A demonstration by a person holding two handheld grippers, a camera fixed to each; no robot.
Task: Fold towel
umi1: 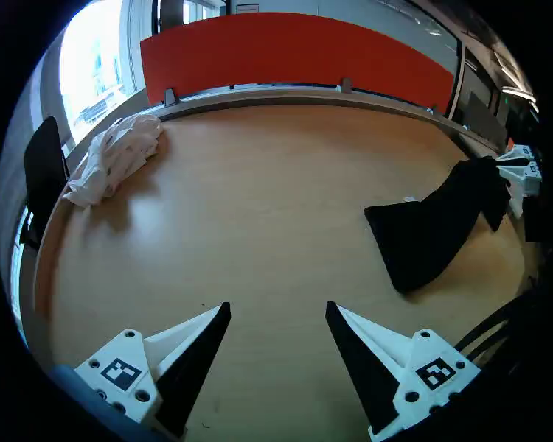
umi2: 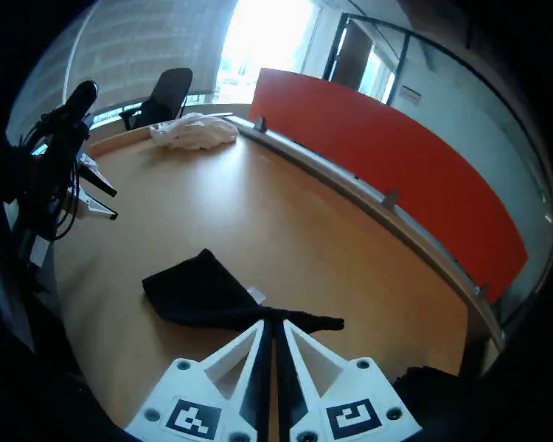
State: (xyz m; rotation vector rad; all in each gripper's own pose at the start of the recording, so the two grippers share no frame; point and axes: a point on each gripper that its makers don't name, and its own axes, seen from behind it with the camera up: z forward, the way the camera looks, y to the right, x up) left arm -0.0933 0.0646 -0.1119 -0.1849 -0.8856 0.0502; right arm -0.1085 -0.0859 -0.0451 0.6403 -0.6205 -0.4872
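Note:
A black towel (umi1: 431, 228) lies bunched on the wooden table (umi1: 276, 191), with one end drawn up toward my right gripper (umi1: 520, 173) at the far right. In the right gripper view, my right gripper (umi2: 275, 323) is shut on that towel's (umi2: 195, 295) near edge, and the rest of the cloth trails away to the left on the table. My left gripper (umi1: 276, 309) hovers open over bare wood, left of the towel and apart from it. The same left gripper (umi2: 92, 195) appears far off at the left in the right gripper view.
A crumpled white cloth (umi1: 114, 155) (umi2: 192, 131) lies at the table's far corner. A red partition (umi1: 291, 51) (umi2: 394, 155) runs along the back edge. A black chair (umi1: 44, 169) (umi2: 162, 96) stands beyond the corner. Something dark (umi2: 431, 390) sits low on the right.

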